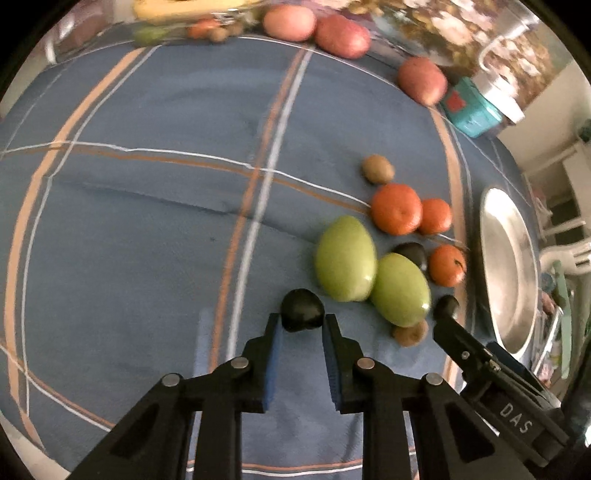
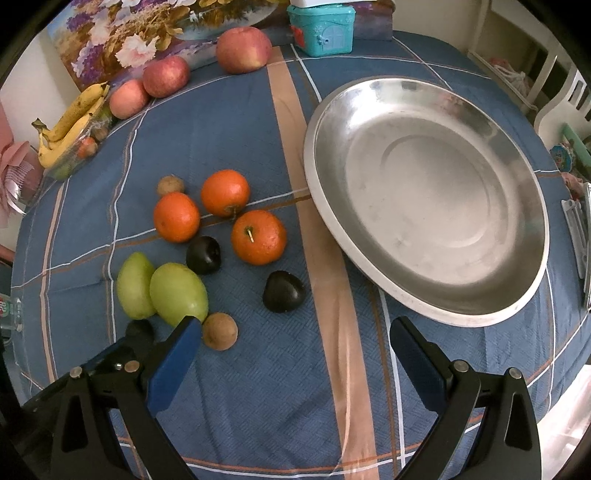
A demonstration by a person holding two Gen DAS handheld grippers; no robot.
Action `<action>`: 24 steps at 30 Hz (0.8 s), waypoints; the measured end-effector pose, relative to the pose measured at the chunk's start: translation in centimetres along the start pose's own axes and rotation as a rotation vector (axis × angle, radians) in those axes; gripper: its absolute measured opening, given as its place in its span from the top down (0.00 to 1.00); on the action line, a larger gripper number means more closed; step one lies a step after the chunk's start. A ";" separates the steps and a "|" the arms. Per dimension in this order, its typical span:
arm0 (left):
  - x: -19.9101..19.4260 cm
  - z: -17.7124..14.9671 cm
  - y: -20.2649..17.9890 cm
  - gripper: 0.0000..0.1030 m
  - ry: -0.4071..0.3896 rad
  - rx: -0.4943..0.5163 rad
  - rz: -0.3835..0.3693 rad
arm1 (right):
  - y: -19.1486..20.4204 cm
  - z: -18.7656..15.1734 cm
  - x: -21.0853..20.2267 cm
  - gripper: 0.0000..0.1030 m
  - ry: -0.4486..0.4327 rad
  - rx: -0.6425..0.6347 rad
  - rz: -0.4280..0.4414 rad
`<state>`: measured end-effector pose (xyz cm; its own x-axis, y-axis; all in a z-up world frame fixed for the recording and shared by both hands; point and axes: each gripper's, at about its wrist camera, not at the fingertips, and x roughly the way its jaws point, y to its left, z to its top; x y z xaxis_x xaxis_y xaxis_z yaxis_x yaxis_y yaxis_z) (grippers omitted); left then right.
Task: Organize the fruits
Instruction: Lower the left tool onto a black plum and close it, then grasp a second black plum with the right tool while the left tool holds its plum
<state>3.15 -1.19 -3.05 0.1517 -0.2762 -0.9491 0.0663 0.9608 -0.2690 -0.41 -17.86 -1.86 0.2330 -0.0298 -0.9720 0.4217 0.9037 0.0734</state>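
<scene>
In the left wrist view my left gripper [image 1: 303, 325] is shut on a dark plum [image 1: 303, 309], which rests on the blue checked cloth. Just right of it lie two green mangoes [image 1: 345, 258], then three oranges [image 1: 396, 208] and a second dark plum [image 1: 412, 254]. In the right wrist view my right gripper [image 2: 293, 332] stands open over bare cloth. A third dark plum [image 2: 283, 291] lies just ahead of its tips, and a small brown fruit [image 2: 219, 330] lies beside its left finger [image 2: 181, 343]. The held plum [image 2: 140, 329] shows at the lower left.
An empty steel plate [image 2: 424, 206] sits on the right of the table. Three red apples [image 2: 243, 50], a tray of bananas [image 2: 70, 125] and a teal box [image 2: 321, 29] line the far edge. Another small brown fruit [image 2: 170, 185] lies behind the oranges.
</scene>
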 end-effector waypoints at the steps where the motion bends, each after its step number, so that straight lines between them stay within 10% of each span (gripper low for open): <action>1: -0.1 -0.1 0.3 0.77 0.001 -0.013 -0.001 | 0.1 0.1 0.2 0.02 0.006 0.000 -0.005; 24: -0.3 0.4 2.8 0.77 0.059 -0.064 -0.044 | -1.1 2.7 4.1 0.00 0.055 0.119 -0.033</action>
<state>3.65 1.62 -3.43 0.0916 -0.3182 -0.9436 0.0080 0.9478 -0.3188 2.46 -20.17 -5.34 0.1703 -0.0322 -0.9849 0.5304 0.8453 0.0640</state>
